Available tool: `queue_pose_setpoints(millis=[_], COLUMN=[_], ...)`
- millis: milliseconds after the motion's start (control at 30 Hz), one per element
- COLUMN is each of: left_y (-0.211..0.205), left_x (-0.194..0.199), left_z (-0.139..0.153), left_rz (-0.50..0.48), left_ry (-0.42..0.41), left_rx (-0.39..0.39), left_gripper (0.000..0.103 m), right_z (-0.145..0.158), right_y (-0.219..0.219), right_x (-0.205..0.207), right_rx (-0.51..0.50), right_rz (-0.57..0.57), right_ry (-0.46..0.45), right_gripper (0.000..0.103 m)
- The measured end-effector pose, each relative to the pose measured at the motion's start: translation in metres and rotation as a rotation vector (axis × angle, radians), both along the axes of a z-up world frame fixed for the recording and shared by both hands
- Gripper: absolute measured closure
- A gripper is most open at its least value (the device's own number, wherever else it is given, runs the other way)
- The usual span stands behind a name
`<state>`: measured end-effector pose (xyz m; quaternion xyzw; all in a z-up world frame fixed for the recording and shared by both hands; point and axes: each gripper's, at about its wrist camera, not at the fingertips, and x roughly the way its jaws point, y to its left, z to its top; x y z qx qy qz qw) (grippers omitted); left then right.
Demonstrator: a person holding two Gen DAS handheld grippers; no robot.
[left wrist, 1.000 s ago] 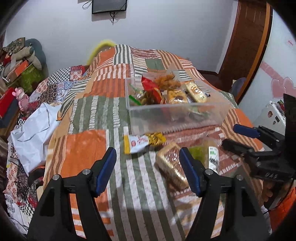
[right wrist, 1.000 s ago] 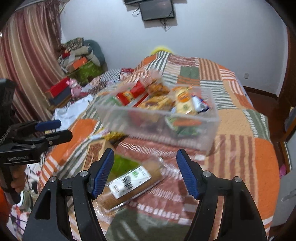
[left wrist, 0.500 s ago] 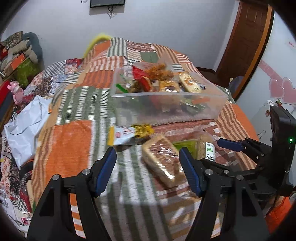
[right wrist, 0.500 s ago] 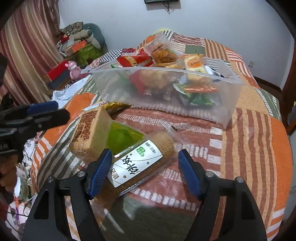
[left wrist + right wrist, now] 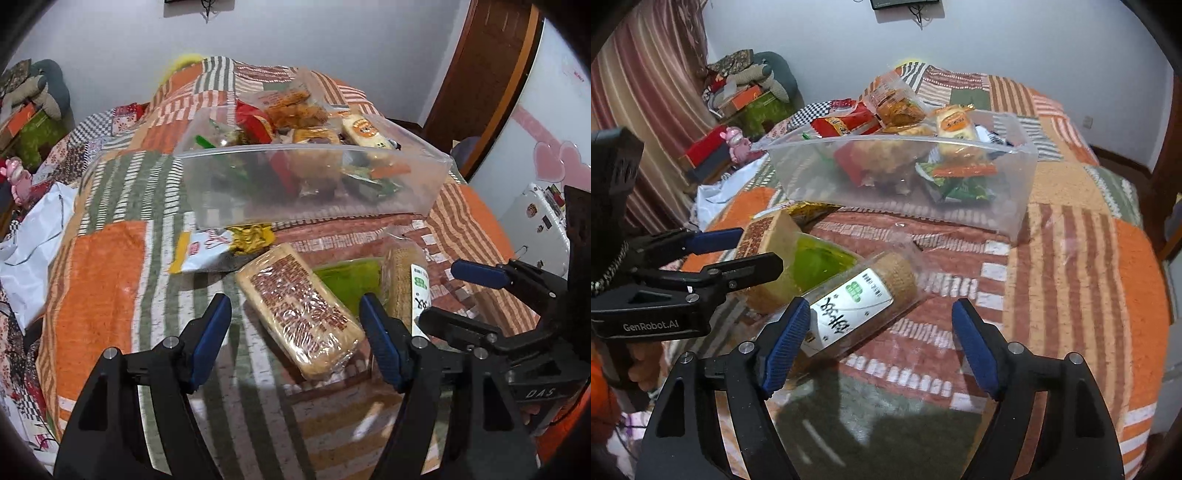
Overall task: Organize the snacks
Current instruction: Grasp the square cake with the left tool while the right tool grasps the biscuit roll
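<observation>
Cracker roll (image 5: 857, 306) lies flat, long axis diagonal, near-left to far-right.

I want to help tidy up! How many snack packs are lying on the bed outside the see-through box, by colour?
Tan cracker pack with brown print: 1
Green pack: 1
Brown biscuit roll with white label: 1
White and yellow packet: 1
Total: 4

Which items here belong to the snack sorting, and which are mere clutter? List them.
Job:
clear plastic bin holding snacks
tan cracker pack
brown biscuit roll with white label
yellow-and-white snack packet

Clutter:
white plastic bag
pink toy
patchwork bedspread
</observation>
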<state>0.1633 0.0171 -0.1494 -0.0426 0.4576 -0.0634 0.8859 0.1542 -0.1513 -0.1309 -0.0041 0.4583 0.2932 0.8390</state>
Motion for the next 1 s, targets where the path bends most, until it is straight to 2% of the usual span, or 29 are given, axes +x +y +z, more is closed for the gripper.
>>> queue_pose_setpoints(millis=[167,300,467,567,833,900,967,1000], left_y=[0.011,0.027,0.029,0.026,0.017,0.016,0.014,0.013], left_x=[-0.011,-0.016,-0.011,-0.008,0.004,0.006,0.007,0.009], left_z=[0.001,0.0,-0.003,-0.005,-0.016,-0.019,-0.021,-0.023], left_rz=[0.013,0.035,0.042,0.038,0.036,0.034,0.042,0.044], left_ry=[-0.02,-0.007,0.01,0.017,0.025,0.025,0.02,0.025], left_rx=[0.062,0.035,0.018,0.009,0.013,0.008,0.012,0.016], left_gripper=[0.031,0.032,0.032,0.032,0.032,0.033,0.036,0.041], right_z=[-0.006,-0.007,-0.015,-0.015,-0.01,-0.009,-0.008,-0.008], right_y=[0.008,0.023,0.044,0.04,0.014,0.009,0.005,0.006], right_x=[0.003,0.007,0.008,0.011,0.006,0.006,0.009,0.011], right_rx=[0.057,0.056,-0.036,-0.04,-0.174,-0.196,-0.199,-0.19], right_rz=[0.006,0.01,0.03,0.045,0.046,0.034,0.003,-0.005], right_ry=[0.066,0.086,0.065,0.086,0.02,-0.005,-0.024,-0.023], right_gripper=[0.027,0.027,0.024,0.027,0.028,0.033,0.045,0.047])
